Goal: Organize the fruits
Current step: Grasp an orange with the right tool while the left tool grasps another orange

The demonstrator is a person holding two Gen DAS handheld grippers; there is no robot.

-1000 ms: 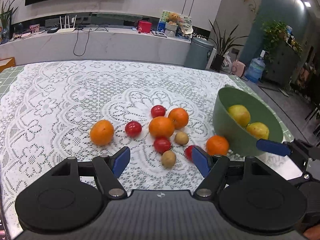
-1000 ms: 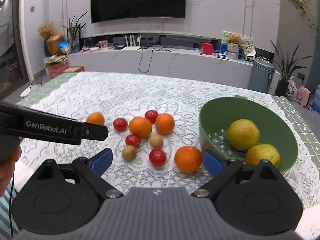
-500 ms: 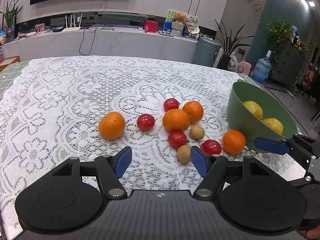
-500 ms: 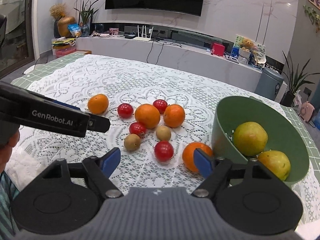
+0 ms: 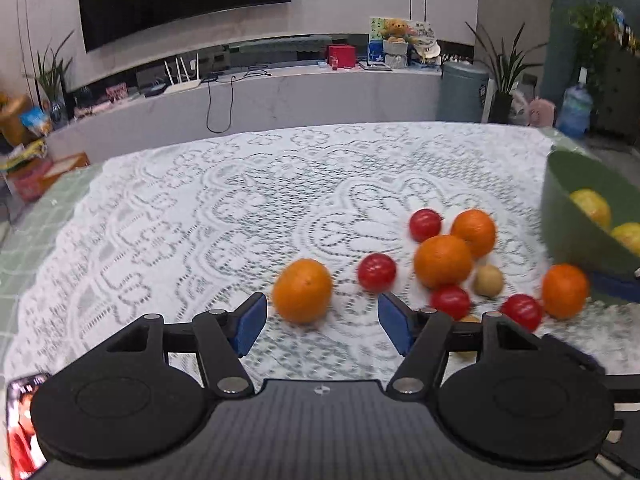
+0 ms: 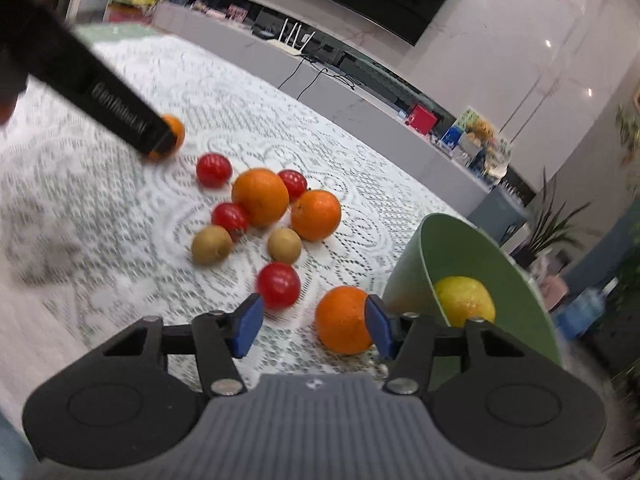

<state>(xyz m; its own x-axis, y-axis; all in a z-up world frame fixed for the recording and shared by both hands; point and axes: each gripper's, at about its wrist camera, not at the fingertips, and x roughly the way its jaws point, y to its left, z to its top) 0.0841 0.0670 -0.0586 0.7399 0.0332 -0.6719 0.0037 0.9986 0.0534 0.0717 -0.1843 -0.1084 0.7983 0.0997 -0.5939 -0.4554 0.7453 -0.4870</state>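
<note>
Oranges, red tomatoes and small brown fruits lie on the lace tablecloth [image 5: 224, 216]. A green bowl [image 5: 576, 236] at the right holds yellow fruit [image 6: 464, 300]. My left gripper [image 5: 320, 322] is open, with the leftmost orange [image 5: 303, 290] just ahead between its fingers. My right gripper [image 6: 310, 326] is open; an orange [image 6: 343, 320] beside the bowl [image 6: 452, 256] sits against its right finger, and a tomato [image 6: 279, 285] lies just ahead. The left gripper's body [image 6: 92, 80] shows in the right wrist view, over the leftmost orange [image 6: 175, 133].
A white counter [image 5: 280, 96] with routers, a red box and a toy stands beyond the table. A grey bin [image 5: 462, 90] and plants stand at the far right. A phone [image 5: 24, 428] lies at the near left.
The left gripper has swung left, bringing the leftmost orange between its fingers. The right gripper has tilted and moved closer to the orange beside the bowl.
</note>
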